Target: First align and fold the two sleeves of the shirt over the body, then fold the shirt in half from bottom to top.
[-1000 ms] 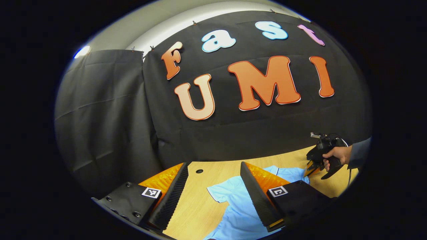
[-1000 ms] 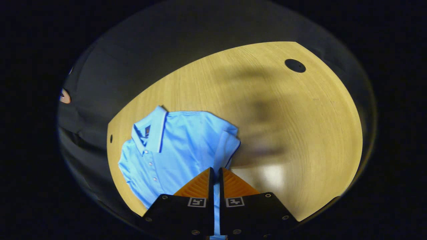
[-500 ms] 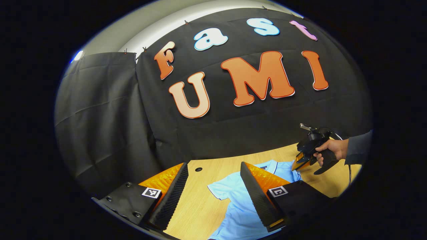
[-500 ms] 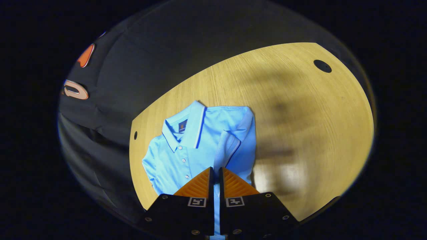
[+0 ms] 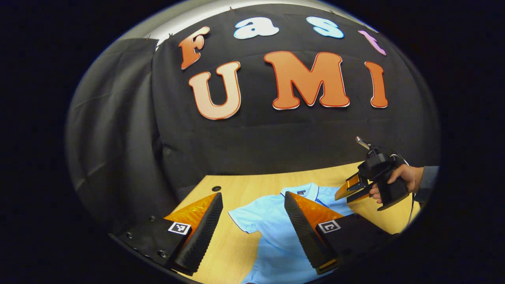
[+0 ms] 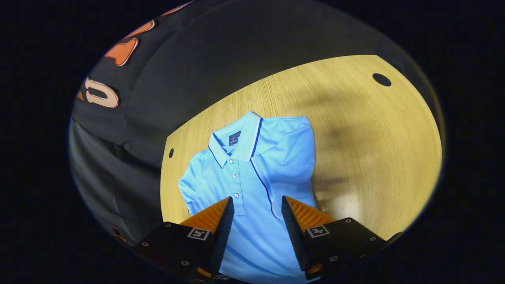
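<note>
Light-blue polo shirt (image 6: 252, 173) lies flat on the wooden counter (image 6: 367, 157), front up w/ collar (image 6: 236, 136) toward the black booth wall and button placket running down the middle. One sleeve (image 6: 290, 157) is folded in over the body; its dark-trimmed edge lies diagonally across the chest, just beside the placket. The other sleeve (image 5: 246, 215) is spread out to the side on the counter, seen in left gripper view.

Right tool (image 6: 256, 221) hovers over the lower body of the shirt, fingers spread apart w/ nothing between them, released; shirt fabric shows through the gap. Can't tell if the tips touch the cloth. In left gripper view the same tool (image 5: 349, 191) sits farther off near the collar side of the shirt, gripped by a hand (image 5: 398, 179) w/ a dark sleeve at the wrist.

Left tool (image 5: 252, 221) is also released, fingers wide apart, holding nothing. It's aimed across the counter toward the wall; the spread sleeve and part of the shirt body show between its fingers.

Two dark round holes in the counter: one (image 6: 382, 79) well apart from the shirt, a smaller one (image 6: 171, 152) near the counter edge by the shoulder.
</note>
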`<control>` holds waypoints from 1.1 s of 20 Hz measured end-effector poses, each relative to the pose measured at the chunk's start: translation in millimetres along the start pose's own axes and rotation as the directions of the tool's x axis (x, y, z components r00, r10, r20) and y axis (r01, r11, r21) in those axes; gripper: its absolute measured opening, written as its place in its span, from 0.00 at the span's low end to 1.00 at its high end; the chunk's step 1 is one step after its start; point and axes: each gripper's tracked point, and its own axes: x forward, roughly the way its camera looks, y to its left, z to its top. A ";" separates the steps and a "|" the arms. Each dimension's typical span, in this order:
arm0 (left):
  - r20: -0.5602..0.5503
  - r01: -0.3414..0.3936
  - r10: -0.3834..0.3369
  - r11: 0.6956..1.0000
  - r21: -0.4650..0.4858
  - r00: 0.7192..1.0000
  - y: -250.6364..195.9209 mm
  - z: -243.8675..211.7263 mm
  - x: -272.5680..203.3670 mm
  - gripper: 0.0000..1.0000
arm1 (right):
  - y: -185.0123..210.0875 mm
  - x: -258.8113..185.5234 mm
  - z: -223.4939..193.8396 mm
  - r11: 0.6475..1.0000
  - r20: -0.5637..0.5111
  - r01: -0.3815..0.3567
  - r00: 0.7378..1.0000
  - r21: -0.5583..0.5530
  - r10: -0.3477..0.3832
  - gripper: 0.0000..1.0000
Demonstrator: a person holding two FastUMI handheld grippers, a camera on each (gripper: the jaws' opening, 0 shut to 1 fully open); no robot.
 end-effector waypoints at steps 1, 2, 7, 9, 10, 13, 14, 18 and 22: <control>-0.033 0.022 -0.023 0.999 -0.028 0.999 4.7 -7.6 9.0 1.00 | -1.9 -4.7 -2.0 1.000 0.023 0.016 1.000 0.004 -0.016 0.77; -0.061 0.043 -0.046 0.998 -0.053 0.997 9.3 -13.7 18.4 1.00 | -3.6 -10.0 -4.6 0.999 0.043 0.033 0.999 0.009 -0.033 0.82; -0.187 0.082 -0.100 0.992 -0.098 0.977 39.6 -44.4 65.6 1.00 | 0.1 -33.7 -21.1 0.997 0.111 0.076 0.991 0.035 -0.079 0.88; -0.237 0.081 -0.105 0.991 -0.111 0.966 53.1 -55.7 89.4 1.00 | 10.7 -40.7 -29.1 0.997 0.138 0.059 0.988 0.058 -0.067 0.88; -0.272 0.077 -0.109 0.989 -0.123 0.956 60.4 -62.9 100.6 1.00 | 14.8 -46.0 -33.2 0.996 0.152 0.050 0.987 0.068 -0.059 0.88; -0.382 0.069 -0.130 0.983 -0.169 0.915 70.0 -87.8 129.3 1.00 | 19.9 -54.2 -44.1 0.996 0.193 0.057 0.979 0.072 -0.070 0.89; -0.407 0.066 -0.133 0.982 -0.175 0.903 72.2 -96.4 139.0 0.99 | 19.0 -57.6 -48.0 0.996 0.209 0.069 0.975 0.064 -0.081 0.90; -0.509 0.071 -0.175 0.974 -0.217 0.843 73.1 -126.5 170.5 0.99 | 14.9 -65.1 -65.5 0.992 0.264 0.113 0.957 0.056 -0.124 0.93; -0.618 0.073 -0.223 0.963 -0.259 0.754 63.9 -158.1 191.2 0.99 | 3.8 -70.2 -87.9 0.987 0.275 0.147 0.948 0.062 -0.158 0.96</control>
